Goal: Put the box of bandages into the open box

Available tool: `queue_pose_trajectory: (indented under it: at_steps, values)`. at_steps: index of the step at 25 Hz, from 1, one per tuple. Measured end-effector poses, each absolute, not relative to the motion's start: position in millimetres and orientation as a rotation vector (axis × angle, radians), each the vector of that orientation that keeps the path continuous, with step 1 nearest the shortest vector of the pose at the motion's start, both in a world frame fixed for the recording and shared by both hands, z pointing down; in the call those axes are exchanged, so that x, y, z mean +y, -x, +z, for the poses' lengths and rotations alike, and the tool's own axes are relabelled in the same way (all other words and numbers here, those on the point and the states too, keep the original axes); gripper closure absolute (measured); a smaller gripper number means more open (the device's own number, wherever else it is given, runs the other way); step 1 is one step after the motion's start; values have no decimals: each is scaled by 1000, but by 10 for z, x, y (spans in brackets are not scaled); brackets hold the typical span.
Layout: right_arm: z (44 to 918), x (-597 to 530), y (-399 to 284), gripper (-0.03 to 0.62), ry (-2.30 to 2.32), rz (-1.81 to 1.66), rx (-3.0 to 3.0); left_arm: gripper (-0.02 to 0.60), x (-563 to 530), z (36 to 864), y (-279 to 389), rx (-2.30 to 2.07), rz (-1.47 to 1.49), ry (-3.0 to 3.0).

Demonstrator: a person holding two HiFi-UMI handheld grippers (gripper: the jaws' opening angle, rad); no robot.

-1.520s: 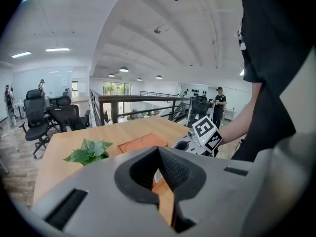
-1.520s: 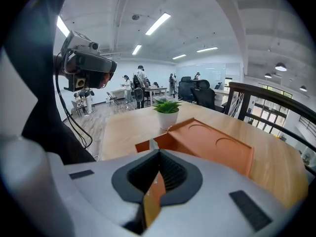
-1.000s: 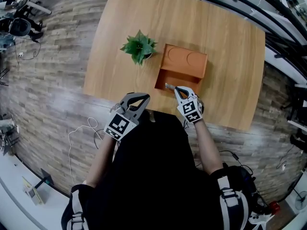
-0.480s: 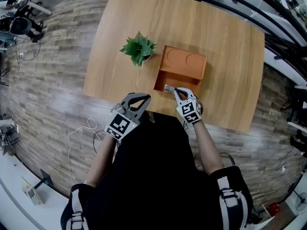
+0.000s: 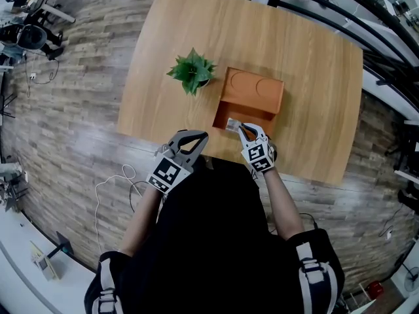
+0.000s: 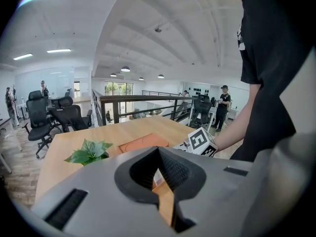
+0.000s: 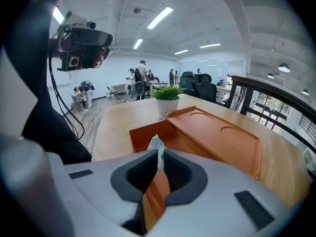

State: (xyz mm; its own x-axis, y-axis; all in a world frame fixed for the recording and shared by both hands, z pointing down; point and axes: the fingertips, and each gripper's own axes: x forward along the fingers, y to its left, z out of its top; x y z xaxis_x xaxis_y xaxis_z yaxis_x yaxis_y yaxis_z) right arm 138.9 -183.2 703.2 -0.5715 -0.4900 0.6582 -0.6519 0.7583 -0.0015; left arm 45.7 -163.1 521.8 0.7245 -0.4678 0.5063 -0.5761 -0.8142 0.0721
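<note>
An orange open box (image 5: 237,110) lies on the wooden table, its lid (image 5: 254,89) folded back on the far side. My right gripper (image 5: 239,124) is shut on the box of bandages (image 5: 231,123), a small white and green pack. It hangs over the box's near left corner. In the right gripper view the pack (image 7: 157,148) stands edge-on between the jaws, above the box's inside (image 7: 148,133). My left gripper (image 5: 198,135) is shut and holds nothing. It hovers at the table's near edge, left of the box.
A small potted plant (image 5: 192,70) stands just left of the box. The table (image 5: 308,77) stretches wide to the right and far side. Below the near edge is wooden floor with a white cable (image 5: 111,182). Office chairs (image 6: 42,117) stand beyond the table.
Hardly anything: the view shifted slightly. My right gripper still holds the bandage pack at the box's near left corner, and the left gripper stays where it was.
</note>
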Motion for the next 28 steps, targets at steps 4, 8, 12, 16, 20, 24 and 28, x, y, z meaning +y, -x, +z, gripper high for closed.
queue_pose_trajectory:
  at_steps: [4,8,12,16,20,24,28]
  values:
    - [7006,-1865,-1404,560,-861,323,-2303,561,-1652,5204,-475,-832,699,-2705]
    - [7010,-1877,-1407,502,-866,336,-2306,563,-1661,5212,-500,-829,695,-2708]
    - [7036,-1877,-1422,502,-866,342,-2297,561,-1675,5224,-530,-824,688,-2711]
    - [7031,-1866,-1430,502,-864,349,-2289,561,-1689,5216,-546,-814,681,-2721]
    - [6963,-1850,-1426,520,-878,357,-2289,562,-1691,5177,-536,-799,668,-2728]
    - [6859,-1828,-1412,557,-908,348,-2292,563,-1695,5137,-502,-782,650,-2740]
    - [6762,-1796,-1446,568,-961,345,-2262,561,-1654,5126,-502,-732,641,-2758]
